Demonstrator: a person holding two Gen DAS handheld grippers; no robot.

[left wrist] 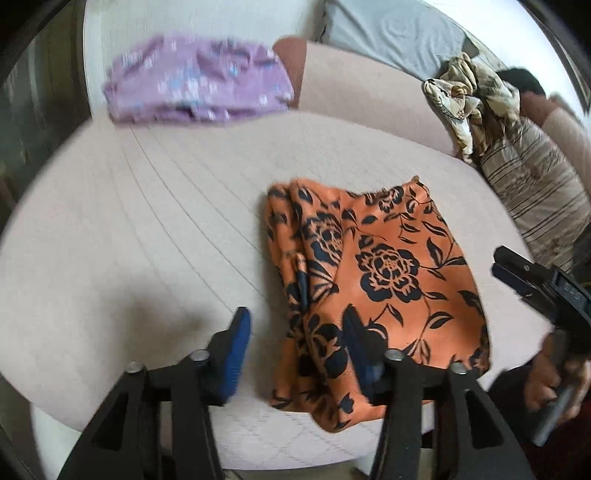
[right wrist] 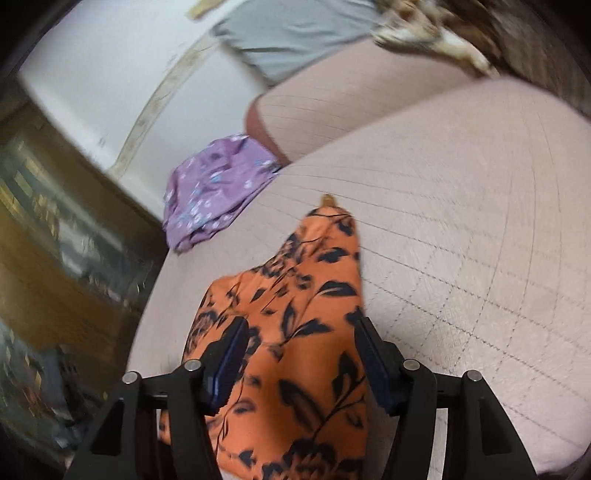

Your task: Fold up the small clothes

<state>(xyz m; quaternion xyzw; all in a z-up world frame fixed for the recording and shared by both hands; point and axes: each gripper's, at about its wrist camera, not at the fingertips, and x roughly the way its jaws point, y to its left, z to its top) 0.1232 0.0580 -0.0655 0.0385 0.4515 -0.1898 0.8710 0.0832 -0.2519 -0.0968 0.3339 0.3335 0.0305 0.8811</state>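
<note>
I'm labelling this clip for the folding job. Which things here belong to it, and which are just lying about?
Job:
- orange floral cloth, folded on the cushion
- purple cloth, folded, farther back
- crumpled beige cloth, probably waiting
- left gripper, open
- right gripper, open

Lying about:
- grey pillow
- striped pillow

Both grippers are showing black angular arms, silver screw heads and blue ribbed pads: left gripper (left wrist: 295, 343), right gripper (right wrist: 299, 354); a bare hand (left wrist: 550, 380) is showing.
</note>
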